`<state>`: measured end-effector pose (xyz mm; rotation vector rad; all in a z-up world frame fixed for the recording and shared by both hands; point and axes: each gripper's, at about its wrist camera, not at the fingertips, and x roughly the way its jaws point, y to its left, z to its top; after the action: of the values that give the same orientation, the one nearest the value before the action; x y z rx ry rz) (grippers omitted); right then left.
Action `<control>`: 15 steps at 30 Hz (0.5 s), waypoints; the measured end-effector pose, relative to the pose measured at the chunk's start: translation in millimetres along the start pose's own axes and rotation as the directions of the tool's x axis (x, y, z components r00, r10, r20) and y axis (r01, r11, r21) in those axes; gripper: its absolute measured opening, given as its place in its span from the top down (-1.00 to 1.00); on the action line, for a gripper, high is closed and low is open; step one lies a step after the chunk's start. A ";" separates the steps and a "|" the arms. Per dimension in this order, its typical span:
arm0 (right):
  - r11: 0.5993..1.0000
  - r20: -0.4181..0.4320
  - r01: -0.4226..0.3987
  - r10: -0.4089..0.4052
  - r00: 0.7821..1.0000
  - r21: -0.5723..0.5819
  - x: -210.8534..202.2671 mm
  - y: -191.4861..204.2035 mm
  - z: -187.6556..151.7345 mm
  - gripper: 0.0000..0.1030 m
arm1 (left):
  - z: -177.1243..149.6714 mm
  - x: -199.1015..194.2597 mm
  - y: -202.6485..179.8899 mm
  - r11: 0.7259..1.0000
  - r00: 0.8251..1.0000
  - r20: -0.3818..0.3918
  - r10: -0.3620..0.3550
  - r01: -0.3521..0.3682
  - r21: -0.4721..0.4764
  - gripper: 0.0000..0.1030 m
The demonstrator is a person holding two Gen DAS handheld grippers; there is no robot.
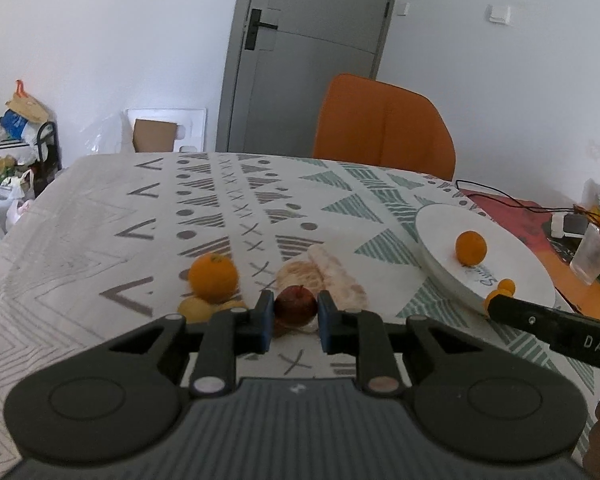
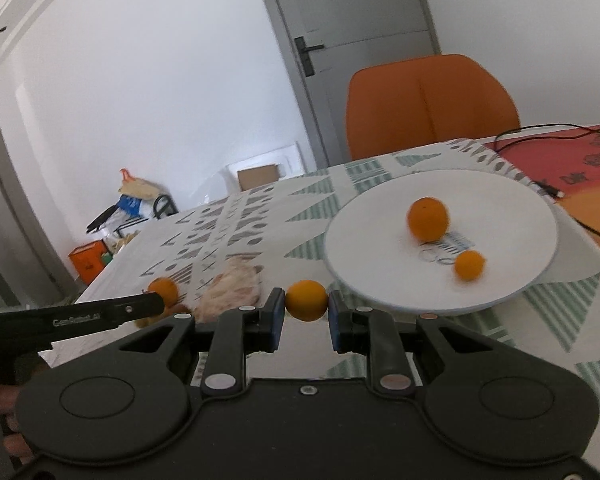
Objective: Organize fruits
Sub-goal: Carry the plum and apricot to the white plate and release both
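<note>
Two oranges (image 2: 427, 218) (image 2: 469, 265) lay on one white plate (image 2: 364, 232). Two grippers (image 1: 293, 312) (image 2: 305, 312) each held one fruit. One orange chair (image 2: 428, 100) stood behind.

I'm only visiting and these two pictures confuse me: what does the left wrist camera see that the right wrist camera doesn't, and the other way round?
Only the left wrist view shows the left gripper shut on a dark red apple, plus a clear cup at the far right. Only the right wrist view shows the right gripper shut on a small orange. Both show the white plate holding loose oranges, the patterned tablecloth, the orange chair and the grey door.
</note>
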<state>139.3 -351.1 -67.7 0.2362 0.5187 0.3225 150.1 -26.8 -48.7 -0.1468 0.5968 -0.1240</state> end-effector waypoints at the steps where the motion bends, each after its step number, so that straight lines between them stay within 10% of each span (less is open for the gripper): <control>1: 1.000 0.003 0.006 -0.006 1.000 0.004 -1.0 -3.5 0.5 0.58 | 0.3 1.1 -2.4 1.000 1.000 -0.001 -0.002 0.002 0.006 0.59; 15: 0.995 0.041 0.072 -0.074 0.996 0.064 -4.3 -48.3 6.8 0.58 | 16.8 27.8 -47.3 0.994 0.999 0.002 -0.048 0.047 0.099 0.59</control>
<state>150.9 -398.2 -74.5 0.2833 0.4938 0.2299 178.9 -75.9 -42.0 -0.0655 0.5818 -0.1989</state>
